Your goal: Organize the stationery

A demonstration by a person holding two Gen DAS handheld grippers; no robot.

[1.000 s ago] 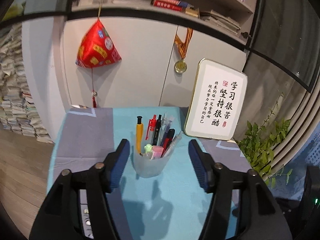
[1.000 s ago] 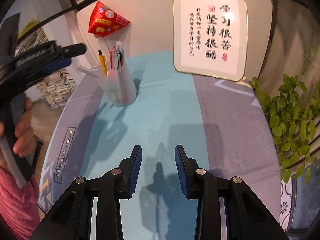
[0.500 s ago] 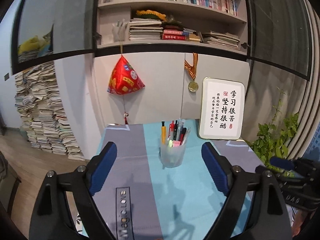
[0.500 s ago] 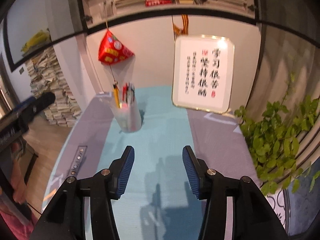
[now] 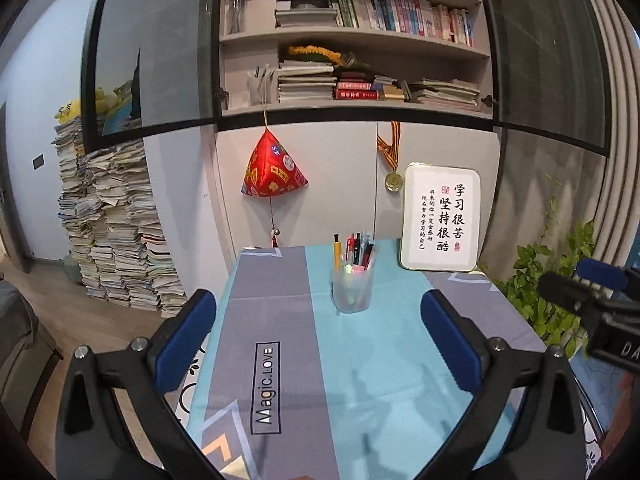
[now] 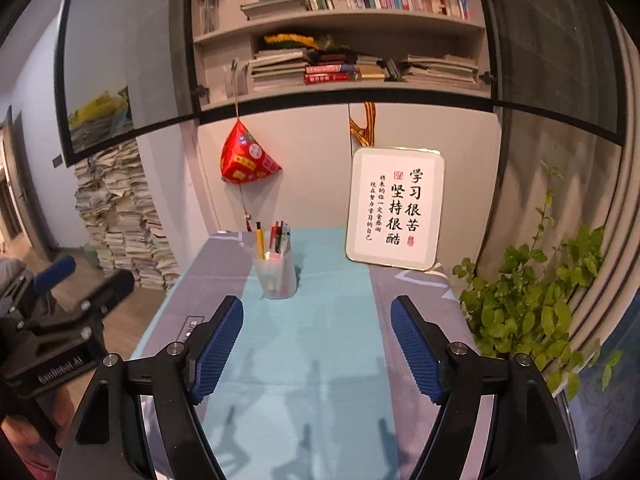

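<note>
Several pens (image 5: pixel 354 250) stand upright, tips down, in the cup (image 5: pixel 352 290).

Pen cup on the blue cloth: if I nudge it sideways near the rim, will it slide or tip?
The pen cup looks like thin translucent plastic, so probably light. The pens stand well above its rim, which likely makes it top-heavy; a push near the rim may tip it. The tablecloth may also grip its base, so push low instead.
</note>
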